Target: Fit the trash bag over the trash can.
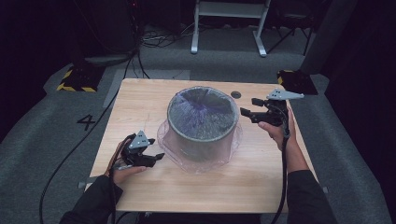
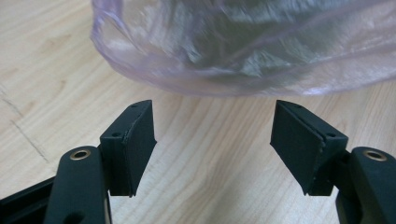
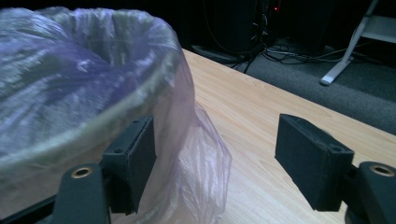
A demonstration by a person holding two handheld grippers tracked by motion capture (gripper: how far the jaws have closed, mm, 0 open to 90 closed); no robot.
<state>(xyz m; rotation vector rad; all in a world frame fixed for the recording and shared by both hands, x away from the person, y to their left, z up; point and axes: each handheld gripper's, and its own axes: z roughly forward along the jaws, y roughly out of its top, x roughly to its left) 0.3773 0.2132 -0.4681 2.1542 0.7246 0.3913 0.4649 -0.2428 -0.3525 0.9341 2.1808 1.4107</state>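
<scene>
A round grey bin (image 1: 203, 122) lined with a thin purple-tinted plastic bag (image 1: 196, 163) stands in the middle of the wooden table (image 1: 140, 102). The bag folds over the rim and spreads in a loose skirt on the tabletop. My left gripper (image 1: 158, 158) is low at the bin's near-left side and points at the bag's hem (image 2: 243, 51). It (image 2: 212, 140) is open, with bare wood between its jaws. My right gripper (image 1: 247, 107) is raised beside the bin's right rim. It (image 3: 215, 154) is open and empty, its left jaw close to the bag-covered wall (image 3: 70, 79).
A small round hole (image 1: 236, 94) sits in the table near its far edge. Beyond the table are a white frame's legs (image 1: 229, 18), floor cables and two yellow-and-black striped blocks (image 1: 74, 79) (image 1: 294, 79). Bare wood lies in front of the bin.
</scene>
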